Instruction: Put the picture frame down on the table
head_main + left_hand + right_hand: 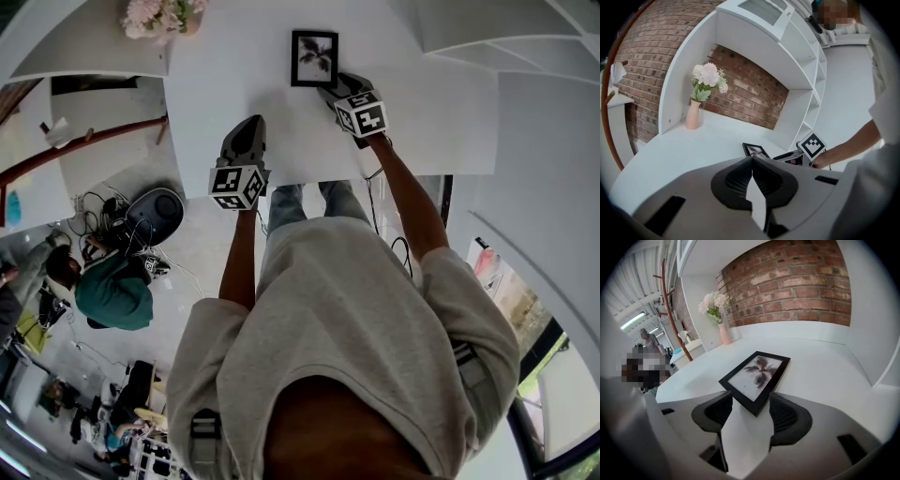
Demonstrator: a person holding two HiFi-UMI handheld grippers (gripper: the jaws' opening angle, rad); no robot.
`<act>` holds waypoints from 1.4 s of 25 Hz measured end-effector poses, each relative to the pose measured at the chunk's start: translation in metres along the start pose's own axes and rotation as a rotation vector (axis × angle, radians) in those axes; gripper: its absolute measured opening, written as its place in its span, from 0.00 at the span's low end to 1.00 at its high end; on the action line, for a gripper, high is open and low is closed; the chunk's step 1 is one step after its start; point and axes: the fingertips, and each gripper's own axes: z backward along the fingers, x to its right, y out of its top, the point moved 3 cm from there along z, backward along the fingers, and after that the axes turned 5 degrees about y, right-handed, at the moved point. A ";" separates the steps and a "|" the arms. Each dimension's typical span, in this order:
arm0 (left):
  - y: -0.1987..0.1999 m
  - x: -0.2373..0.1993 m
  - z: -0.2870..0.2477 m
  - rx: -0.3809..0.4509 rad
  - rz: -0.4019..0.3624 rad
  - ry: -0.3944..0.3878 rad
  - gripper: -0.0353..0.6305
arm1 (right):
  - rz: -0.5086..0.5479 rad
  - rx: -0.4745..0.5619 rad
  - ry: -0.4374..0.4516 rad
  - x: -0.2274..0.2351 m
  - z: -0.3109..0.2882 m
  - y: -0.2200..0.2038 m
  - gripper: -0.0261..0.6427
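Frame (757, 376) lies flat on the table (825, 366), near corner between the right gripper's (751, 403) wide-apart jaws, long axis pointing away. Left gripper (752, 160) is closed, empty, farther off.

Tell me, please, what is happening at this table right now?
A person stands at a white table with a gripper in each hand. The picture frame lies flat on the table. The right gripper has its jaws apart on either side of the frame's near corner and is not clamped on it, so the frame looks set down. The left gripper is shut and empty, near the table's front edge. A vase of flowers stands at the back.
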 end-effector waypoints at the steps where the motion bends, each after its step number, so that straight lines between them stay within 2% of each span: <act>1: 0.000 0.000 0.000 0.000 0.000 0.000 0.08 | -0.002 0.000 -0.003 0.000 0.001 0.000 0.43; 6: 0.001 0.001 0.001 0.004 -0.006 -0.001 0.08 | -0.010 0.023 -0.025 0.000 0.008 0.000 0.38; 14: 0.009 0.009 0.001 0.017 -0.020 -0.009 0.08 | 0.041 0.103 -0.087 -0.004 0.030 0.009 0.16; 17: 0.012 0.013 0.002 0.025 -0.028 -0.012 0.08 | 0.055 0.133 -0.104 -0.006 0.039 0.011 0.10; 26: 0.027 0.024 0.005 0.053 -0.065 -0.016 0.08 | 0.061 0.231 -0.097 -0.014 0.070 0.024 0.08; 35: 0.064 0.034 0.007 0.117 -0.114 -0.017 0.08 | 0.118 0.375 -0.119 -0.029 0.114 0.058 0.08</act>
